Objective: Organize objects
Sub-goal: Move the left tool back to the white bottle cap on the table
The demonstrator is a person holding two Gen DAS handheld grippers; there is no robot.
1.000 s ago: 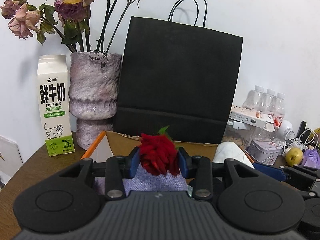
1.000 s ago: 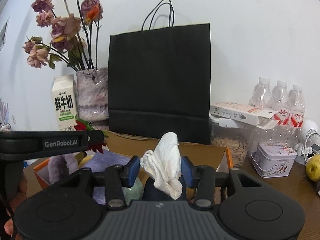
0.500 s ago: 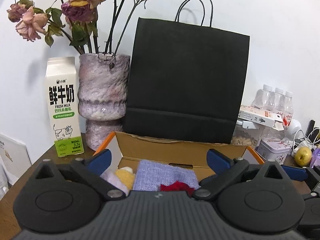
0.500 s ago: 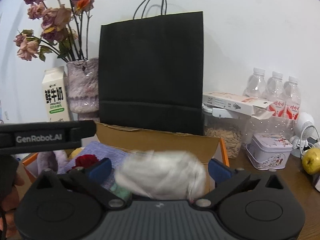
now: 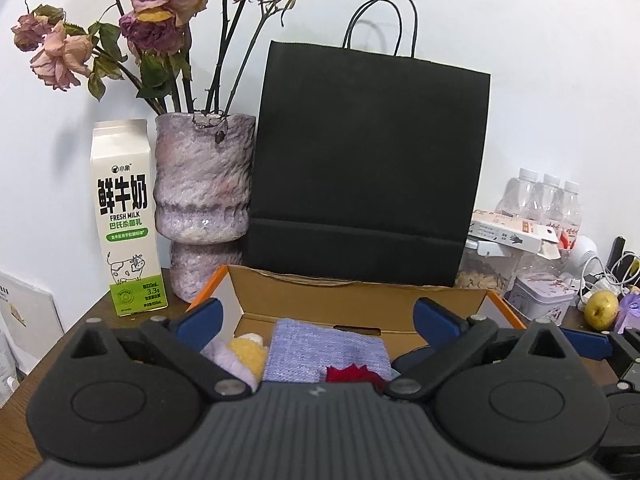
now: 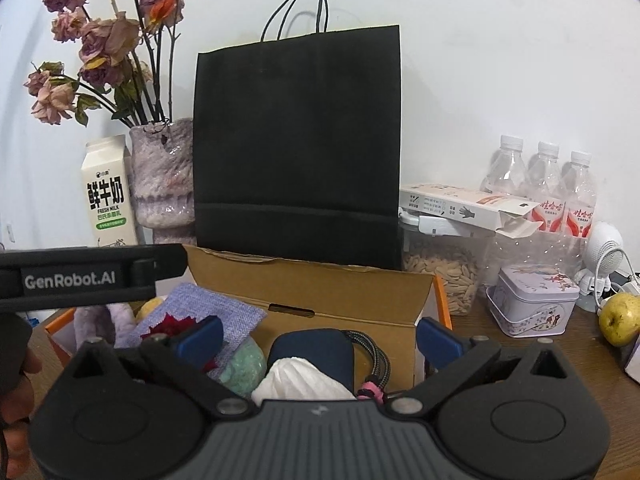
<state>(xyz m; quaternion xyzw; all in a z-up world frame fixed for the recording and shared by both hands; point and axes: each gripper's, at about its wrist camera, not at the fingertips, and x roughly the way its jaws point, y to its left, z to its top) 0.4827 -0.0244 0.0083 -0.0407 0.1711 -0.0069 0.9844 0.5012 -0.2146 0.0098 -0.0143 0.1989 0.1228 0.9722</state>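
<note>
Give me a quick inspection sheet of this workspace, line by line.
Surface: brown wooden table.
Job's things: open cardboard box holds red flower, lilac cloth, white crumpled wad, navy pouch.
Clutter: milk carton, vase, black bag, bottles, tin, pear.
Grippers: left gripper and right gripper open, empty.
Cables: braided cable in box.
Surroundings: white wall.
</note>
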